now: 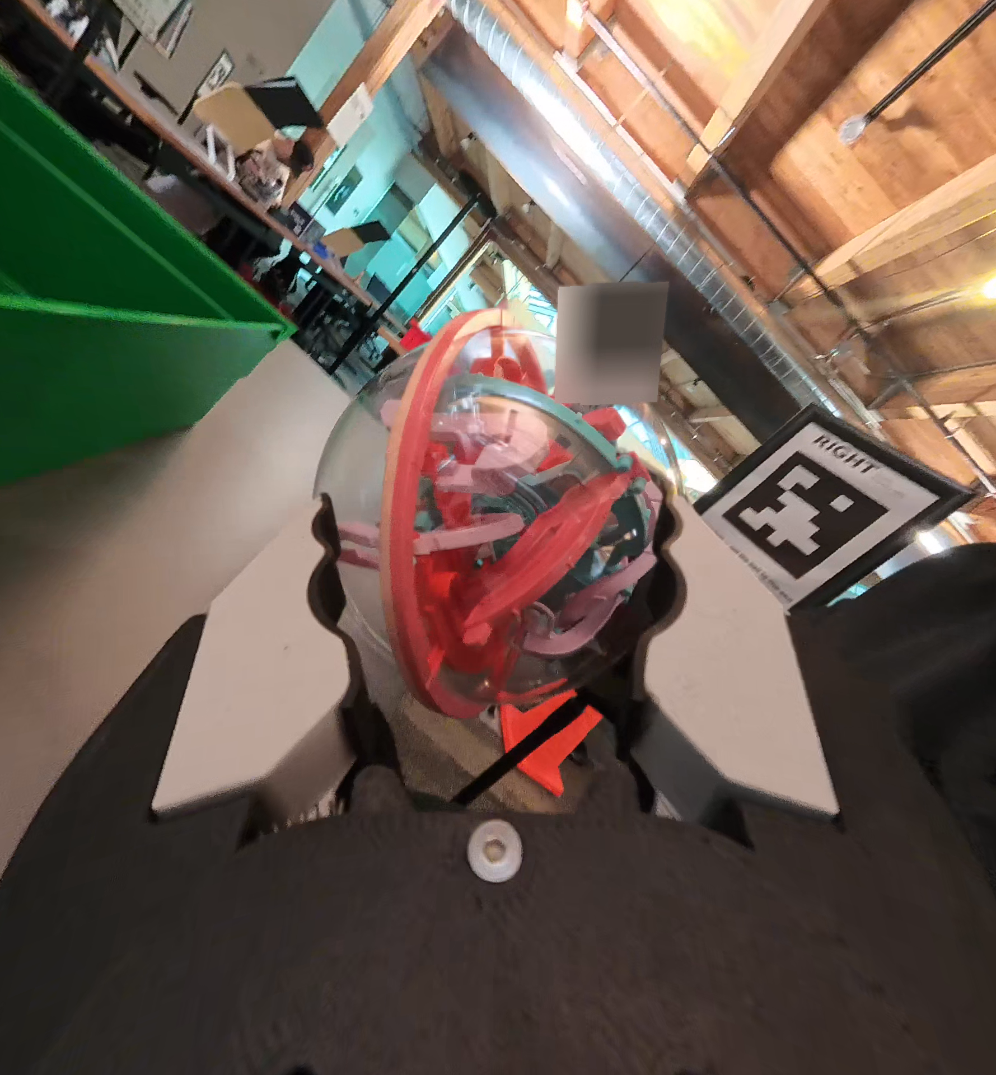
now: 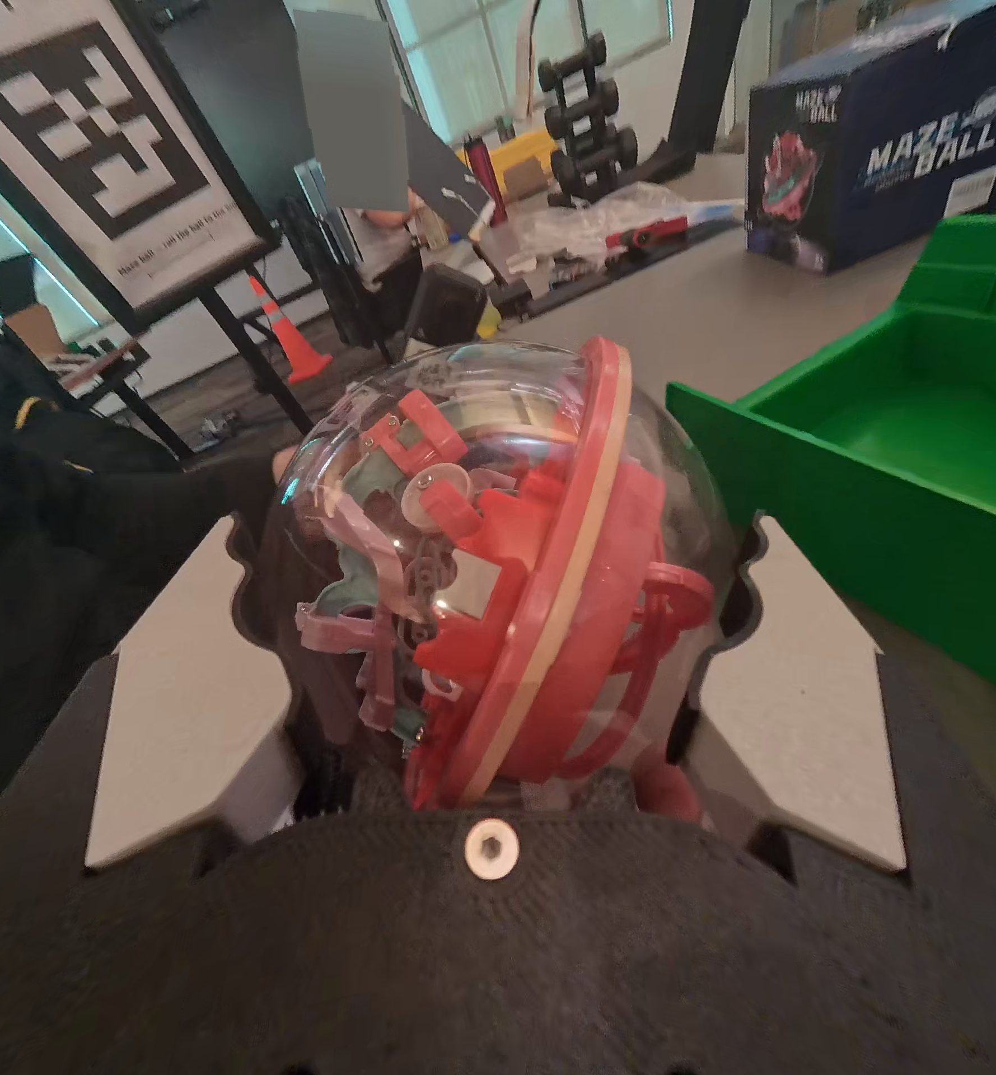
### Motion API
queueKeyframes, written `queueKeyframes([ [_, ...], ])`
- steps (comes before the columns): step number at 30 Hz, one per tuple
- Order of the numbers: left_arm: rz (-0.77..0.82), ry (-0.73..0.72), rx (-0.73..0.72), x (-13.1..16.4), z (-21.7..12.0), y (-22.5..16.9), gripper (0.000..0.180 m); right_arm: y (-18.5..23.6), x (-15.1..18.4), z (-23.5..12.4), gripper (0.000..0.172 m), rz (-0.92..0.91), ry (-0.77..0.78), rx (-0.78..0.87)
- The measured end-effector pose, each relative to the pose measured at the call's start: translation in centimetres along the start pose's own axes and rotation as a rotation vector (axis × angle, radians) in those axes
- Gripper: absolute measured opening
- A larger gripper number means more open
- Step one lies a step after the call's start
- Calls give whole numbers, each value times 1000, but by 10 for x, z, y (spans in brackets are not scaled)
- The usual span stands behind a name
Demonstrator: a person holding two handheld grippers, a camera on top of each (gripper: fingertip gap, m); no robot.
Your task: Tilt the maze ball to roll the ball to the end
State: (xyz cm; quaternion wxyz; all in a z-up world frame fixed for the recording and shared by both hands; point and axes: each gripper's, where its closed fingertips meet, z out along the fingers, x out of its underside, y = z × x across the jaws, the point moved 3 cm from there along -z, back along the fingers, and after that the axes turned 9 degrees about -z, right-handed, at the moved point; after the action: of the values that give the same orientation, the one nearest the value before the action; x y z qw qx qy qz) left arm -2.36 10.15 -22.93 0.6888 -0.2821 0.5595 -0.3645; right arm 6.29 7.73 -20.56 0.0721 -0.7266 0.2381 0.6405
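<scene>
Two views caught the same clear plastic sphere. From the left wrist, the maze ball sat at the centre of the frame between the left gripper, whose wavy black pads pressed against its glossy shell on both sides. Red, pink and teal tracks tangled inside, and a red and cream band ran round the seam. I could not pick out the little ball within. A green bin of smooth plastic filled the upper left, cut off by the edge. A printed marker board leaned at the right. An orange piece below the sphere was partly hidden.

From the right wrist, the maze ball filled the centre, held wide between the pads of the right gripper. The right pad met the shell; the left pad's contact was hard to judge against the dark behind it. The green bin lay at the right, a dark printed box at the upper right, and blurred clutter behind.
</scene>
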Motion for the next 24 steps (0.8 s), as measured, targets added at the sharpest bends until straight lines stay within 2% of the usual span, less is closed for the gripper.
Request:
queueKeyframes([
  [6, -17, 105, -93, 11, -9, 24, 90, -15, 19, 3, 157, -53, 156, 45],
  [11, 49, 197, -189, 17, -12, 35, 83, -24, 37, 10, 156, -112, 317, 81],
  [15, 77, 201, -211, 15, -12, 40, 89, -28, 41, 16, 156, -110, 386, 84],
  [18, 179, 237, -248, 11, -13, 38, 95, -29, 41, 20, 156, -144, 456, 78],
  [21, 290, 253, -247, 4, -11, 28, 108, -30, 40, 26, 156, -157, 511, 66],
  [24, 437, 323, -313, 1, -5, 24, 122, -33, 39, 33, 156, -188, 574, 68],
])
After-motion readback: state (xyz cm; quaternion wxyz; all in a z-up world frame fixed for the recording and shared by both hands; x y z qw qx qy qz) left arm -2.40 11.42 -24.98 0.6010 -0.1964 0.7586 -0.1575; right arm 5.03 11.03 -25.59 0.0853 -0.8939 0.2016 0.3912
